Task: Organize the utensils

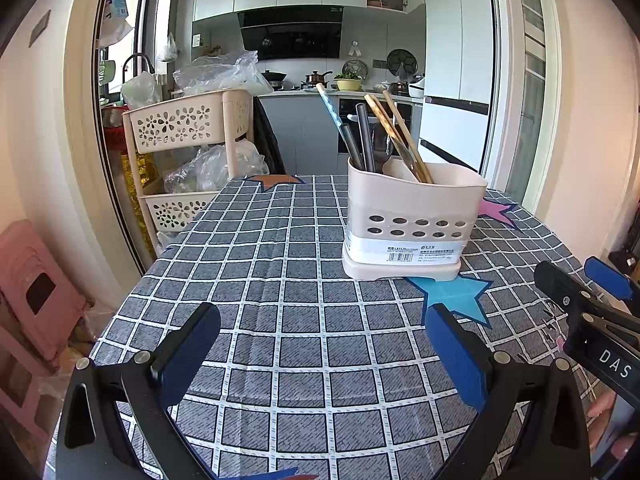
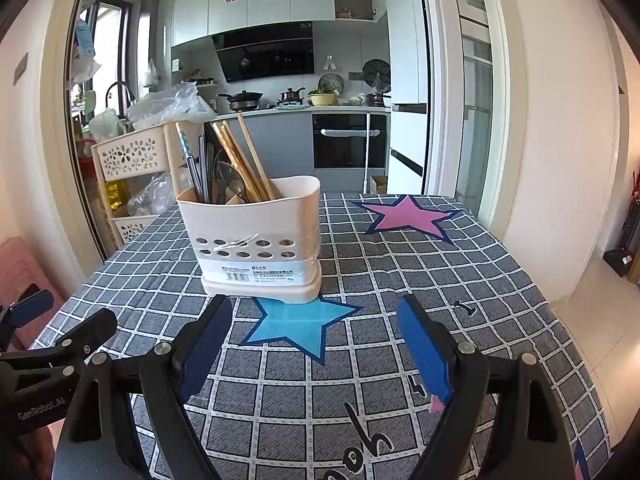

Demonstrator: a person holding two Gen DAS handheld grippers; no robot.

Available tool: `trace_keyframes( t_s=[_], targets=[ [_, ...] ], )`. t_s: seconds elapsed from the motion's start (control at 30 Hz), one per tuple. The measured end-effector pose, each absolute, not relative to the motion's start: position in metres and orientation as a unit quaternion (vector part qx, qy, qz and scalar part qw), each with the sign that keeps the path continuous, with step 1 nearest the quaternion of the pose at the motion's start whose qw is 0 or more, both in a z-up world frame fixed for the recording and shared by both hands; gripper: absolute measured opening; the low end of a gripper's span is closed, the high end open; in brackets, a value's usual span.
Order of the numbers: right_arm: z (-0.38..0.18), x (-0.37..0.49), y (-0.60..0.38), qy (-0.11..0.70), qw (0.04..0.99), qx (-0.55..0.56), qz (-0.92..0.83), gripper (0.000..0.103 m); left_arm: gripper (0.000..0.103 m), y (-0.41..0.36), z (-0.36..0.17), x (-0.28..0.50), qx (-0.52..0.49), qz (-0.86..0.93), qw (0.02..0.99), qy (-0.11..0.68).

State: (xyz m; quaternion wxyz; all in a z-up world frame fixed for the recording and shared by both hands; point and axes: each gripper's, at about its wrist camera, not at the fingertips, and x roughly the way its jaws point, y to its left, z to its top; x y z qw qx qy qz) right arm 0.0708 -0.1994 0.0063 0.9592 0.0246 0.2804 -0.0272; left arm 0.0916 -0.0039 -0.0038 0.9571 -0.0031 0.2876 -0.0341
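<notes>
A cream holder (image 1: 412,224) of upright chopsticks (image 1: 400,136) and spoons stands on the checked table (image 1: 280,320), ahead of both tongs. The left tongs (image 1: 324,344) and right tongs (image 2: 316,344) gape wide, empty; the right seem slightly nearer.

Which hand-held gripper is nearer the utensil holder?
Roughly equal, perhaps right. The right hand-held gripper faces the utensil holder slightly left; the left hand-held gripper sees it ahead-right.

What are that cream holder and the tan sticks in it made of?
The holder looks like matte moulded plastic: smooth cream walls, punched round holes. The tan chopsticks look like bamboo or wood, pale and unglossy; I cannot tell which.
</notes>
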Motion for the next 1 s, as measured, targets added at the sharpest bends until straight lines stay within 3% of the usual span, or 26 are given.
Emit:
trace_keyframes(
  t_s=[1.0],
  targets=[
    [0.0115,0.0719,-0.1962,0.278,0.960,0.024,-0.023,0.086,0.103,-0.0040,-0.0026,0.0932,-0.008,-0.032,0.956,0.291]
  ],
)
